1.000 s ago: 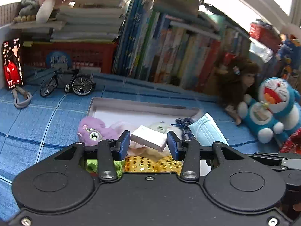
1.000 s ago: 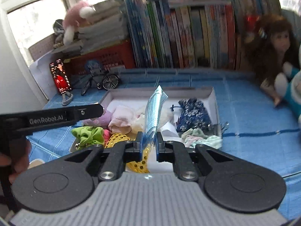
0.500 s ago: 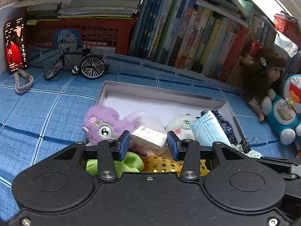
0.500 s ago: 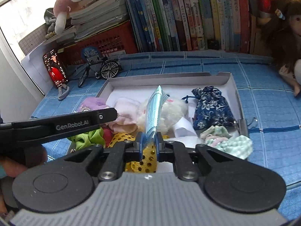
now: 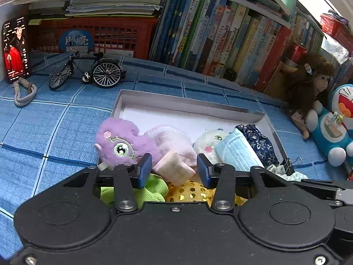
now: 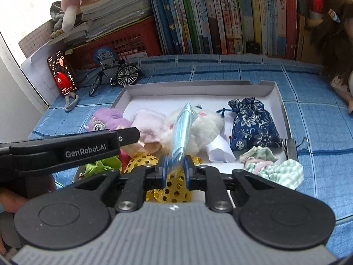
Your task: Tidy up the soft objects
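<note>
A shallow white box (image 5: 187, 102) (image 6: 276, 90) on the blue checked cloth holds soft things: a purple plush (image 5: 119, 141) (image 6: 106, 119), a pink cloth (image 5: 169, 139) (image 6: 150, 121), a white plush (image 5: 209, 141) (image 6: 207, 125), a dark floral pouch (image 5: 260, 143) (image 6: 253, 123), a green cloth (image 5: 152, 190) and a gold sequin piece (image 5: 187, 193) (image 6: 167, 190). My left gripper (image 5: 174, 171) is open over the box's near side, a small pale checked pad (image 5: 176, 169) between its jaws. My right gripper (image 6: 175, 170) is shut on a light blue face mask (image 6: 183, 130) (image 5: 238, 152), held edge-on above the white plush.
A model bicycle (image 5: 88, 70), a phone (image 5: 15, 48) and a grey strap (image 5: 23, 90) lie at the back left. Books (image 5: 220, 33) and a red basket (image 5: 99, 35) line the back. A doll (image 5: 308, 84) and a blue cat toy (image 5: 333, 128) sit right. A green-white scrunchie (image 6: 273, 167) lies at the box's corner.
Both grippers have come lower and nearer over the box. The left jaws stay open around the pale pad, which now rests lower among the cloths. The right still holds the mask.
</note>
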The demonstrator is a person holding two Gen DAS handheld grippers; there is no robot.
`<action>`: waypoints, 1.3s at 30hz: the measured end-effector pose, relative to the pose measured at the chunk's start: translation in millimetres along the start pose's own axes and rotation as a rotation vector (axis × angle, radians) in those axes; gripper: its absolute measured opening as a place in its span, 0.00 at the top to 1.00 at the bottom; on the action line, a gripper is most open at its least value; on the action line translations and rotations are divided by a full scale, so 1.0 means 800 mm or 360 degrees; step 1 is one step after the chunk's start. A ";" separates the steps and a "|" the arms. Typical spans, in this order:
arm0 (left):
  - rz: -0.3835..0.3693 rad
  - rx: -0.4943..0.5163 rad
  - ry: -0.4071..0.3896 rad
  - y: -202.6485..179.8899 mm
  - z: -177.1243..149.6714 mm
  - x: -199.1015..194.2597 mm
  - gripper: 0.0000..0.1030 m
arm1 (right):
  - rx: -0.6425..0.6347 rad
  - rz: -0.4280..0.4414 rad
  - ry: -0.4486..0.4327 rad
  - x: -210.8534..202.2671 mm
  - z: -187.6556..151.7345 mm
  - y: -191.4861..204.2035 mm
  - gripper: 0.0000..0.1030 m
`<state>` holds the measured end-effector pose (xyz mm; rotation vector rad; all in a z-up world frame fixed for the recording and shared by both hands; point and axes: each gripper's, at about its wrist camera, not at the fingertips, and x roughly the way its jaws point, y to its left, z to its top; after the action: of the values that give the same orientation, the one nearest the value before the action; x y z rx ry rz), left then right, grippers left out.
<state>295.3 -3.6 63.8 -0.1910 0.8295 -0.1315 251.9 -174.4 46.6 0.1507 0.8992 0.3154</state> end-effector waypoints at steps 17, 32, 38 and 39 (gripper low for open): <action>-0.0042 0.0076 -0.0184 -0.007 -0.015 -0.082 0.31 | -0.0134 -0.0105 -0.0216 -0.071 -0.015 0.022 0.37; -0.0149 0.0169 -0.0431 -0.019 -0.066 -0.196 0.21 | -0.0249 -0.0211 -0.0555 -0.170 -0.071 0.039 0.14; -0.0195 0.0216 -0.0544 -0.018 -0.113 -0.236 0.12 | -0.0210 -0.0326 -0.0749 -0.200 -0.125 0.041 0.08; -0.0203 0.0216 -0.0563 -0.016 -0.127 -0.243 0.10 | -0.0194 -0.0352 -0.0788 -0.204 -0.139 0.040 0.04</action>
<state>89.6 9.0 139.1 -0.1341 0.4537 -0.2650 63.1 -198.3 108.0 0.0126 0.3993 0.1155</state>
